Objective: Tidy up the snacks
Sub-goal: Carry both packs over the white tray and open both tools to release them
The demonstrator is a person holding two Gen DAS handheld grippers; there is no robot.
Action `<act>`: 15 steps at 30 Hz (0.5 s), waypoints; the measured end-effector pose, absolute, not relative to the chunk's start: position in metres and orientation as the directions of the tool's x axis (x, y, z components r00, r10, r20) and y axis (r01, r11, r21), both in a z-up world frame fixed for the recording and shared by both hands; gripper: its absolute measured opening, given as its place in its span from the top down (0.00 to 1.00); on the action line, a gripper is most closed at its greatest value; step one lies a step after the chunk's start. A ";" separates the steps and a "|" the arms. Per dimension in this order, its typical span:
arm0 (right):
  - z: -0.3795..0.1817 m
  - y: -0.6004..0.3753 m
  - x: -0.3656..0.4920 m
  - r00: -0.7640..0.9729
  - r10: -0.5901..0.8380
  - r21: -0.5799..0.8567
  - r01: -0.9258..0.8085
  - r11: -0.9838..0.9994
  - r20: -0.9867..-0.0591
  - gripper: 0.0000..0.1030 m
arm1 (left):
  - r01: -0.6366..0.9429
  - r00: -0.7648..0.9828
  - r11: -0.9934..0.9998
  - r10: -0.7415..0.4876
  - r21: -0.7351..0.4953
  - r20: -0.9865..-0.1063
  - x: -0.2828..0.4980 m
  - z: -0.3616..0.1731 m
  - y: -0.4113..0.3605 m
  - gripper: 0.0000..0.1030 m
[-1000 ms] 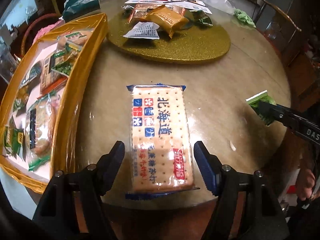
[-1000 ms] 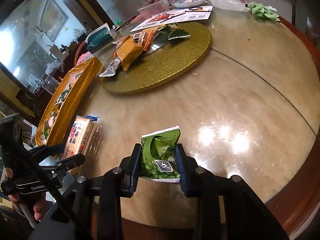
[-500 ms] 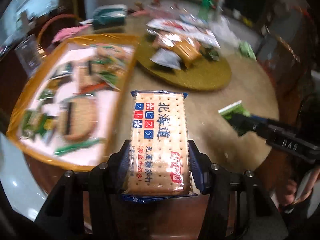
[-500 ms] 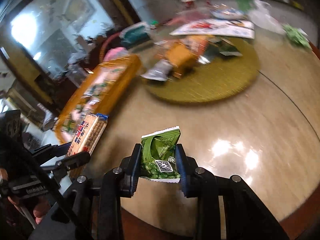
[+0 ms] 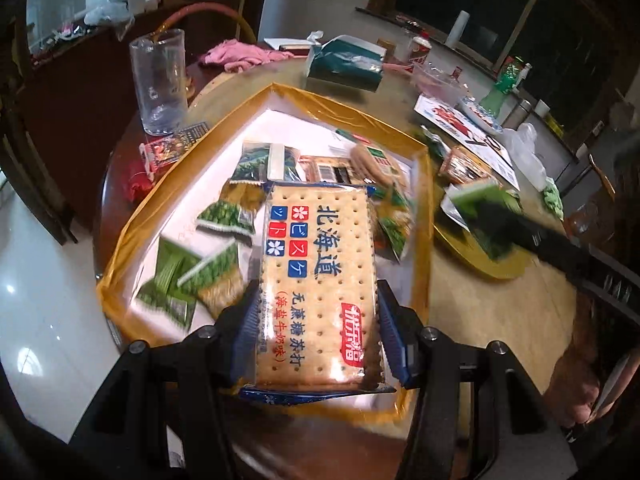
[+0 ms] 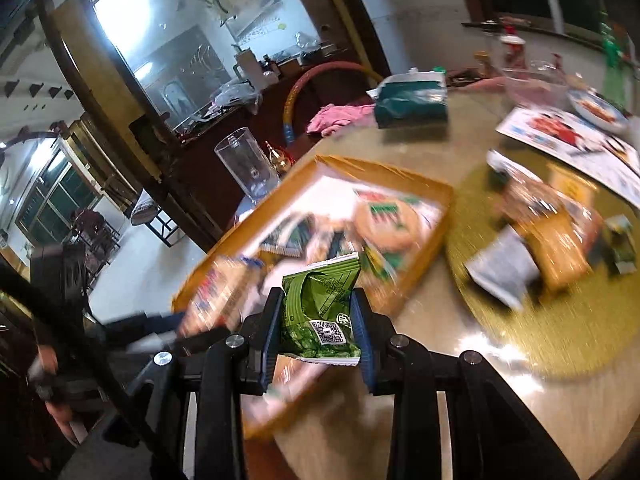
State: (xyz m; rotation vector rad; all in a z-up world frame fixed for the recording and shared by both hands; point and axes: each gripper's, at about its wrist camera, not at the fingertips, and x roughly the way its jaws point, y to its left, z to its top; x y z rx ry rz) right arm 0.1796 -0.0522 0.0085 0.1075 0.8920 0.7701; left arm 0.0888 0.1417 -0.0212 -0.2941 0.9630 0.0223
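My left gripper (image 5: 318, 328) is shut on a long cracker pack (image 5: 320, 280) with blue and red print, held above the near part of the gold-rimmed tray (image 5: 120, 248). Several green snack packets (image 5: 188, 276) and a round biscuit pack lie inside the tray. My right gripper (image 6: 318, 332) is shut on a small green pea packet (image 6: 320, 304), hovering over the tray's near corner (image 6: 424, 188). In the left wrist view that right gripper and its green packet (image 5: 480, 216) come in blurred from the right. In the right wrist view the cracker pack (image 6: 216, 292) shows blurred at the left.
A gold round mat (image 6: 560, 340) on the round table (image 5: 480, 320) carries more snack packs, one orange (image 6: 560, 240). A tall clear glass (image 5: 160, 80), a green tissue box (image 5: 344, 64), a pink cloth and a printed leaflet (image 6: 568, 136) sit further back. A hand shows at the right edge.
Both grippers have swung left from over the bare table to over the gold tray. The left jaws closed onto the cracker pack and lifted it. The right kept hold of the green packet.
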 end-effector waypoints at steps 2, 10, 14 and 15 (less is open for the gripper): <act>0.008 -0.032 0.196 0.381 0.638 0.378 -0.564 0.734 -0.669 0.68 | -0.150 0.561 0.966 -0.094 -0.213 -0.822 0.103 -0.026 0.144 0.45; -0.025 0.040 0.272 0.347 0.555 0.317 -0.548 0.774 -0.756 0.68 | -0.163 0.472 0.974 -0.061 -0.155 -0.880 0.147 -0.054 0.158 0.45; -0.048 0.060 0.293 0.306 0.539 0.329 -0.530 0.781 -0.785 0.67 | -0.130 0.459 0.980 -0.073 -0.148 -0.885 0.147 -0.059 0.156 0.44; -0.050 0.062 0.293 0.316 0.523 0.316 -0.521 0.793 -0.792 0.67 | -0.127 0.461 0.981 -0.075 -0.149 -0.884 0.146 -0.060 0.156 0.44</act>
